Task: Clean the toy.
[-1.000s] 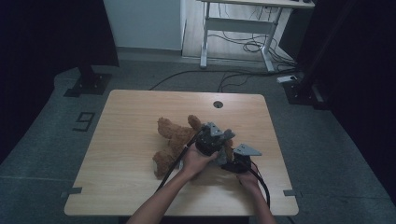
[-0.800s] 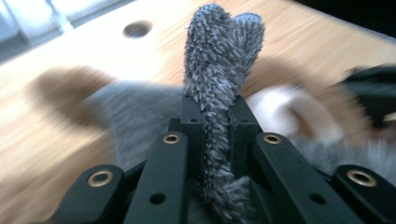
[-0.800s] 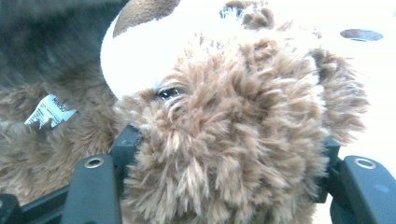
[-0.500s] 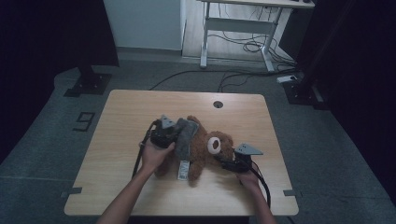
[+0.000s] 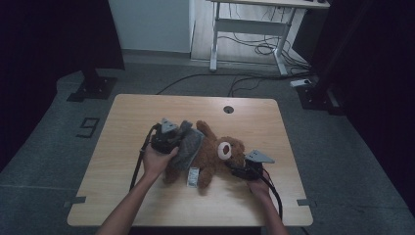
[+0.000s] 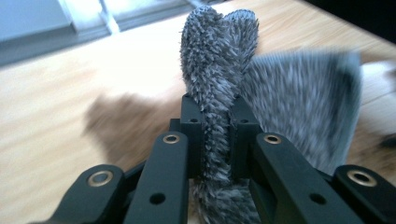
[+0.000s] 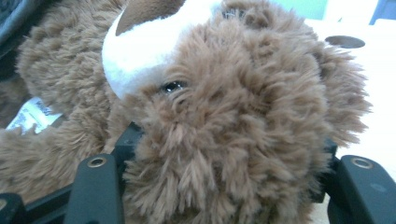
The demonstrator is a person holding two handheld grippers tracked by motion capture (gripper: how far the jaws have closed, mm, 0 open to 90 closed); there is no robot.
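Your left gripper (image 5: 172, 138) is clamped on the grey cloth (image 6: 219, 70), at 9 o'clock from the bear (image 5: 215, 152). Your right gripper (image 5: 241, 170) has the bear's head squeezed between its jaws.

Teddy bear's head between the black jaws

The brown teddy bear (image 7: 224, 116) fills the jaws, its fur bulging over both; one dark eye (image 7: 173, 86) sits under the white muzzle (image 7: 140, 46). A white tag (image 7: 30, 114), perhaps a label, lies at left; the pale surface (image 7: 369, 60) shows a round hole (image 7: 344, 41).
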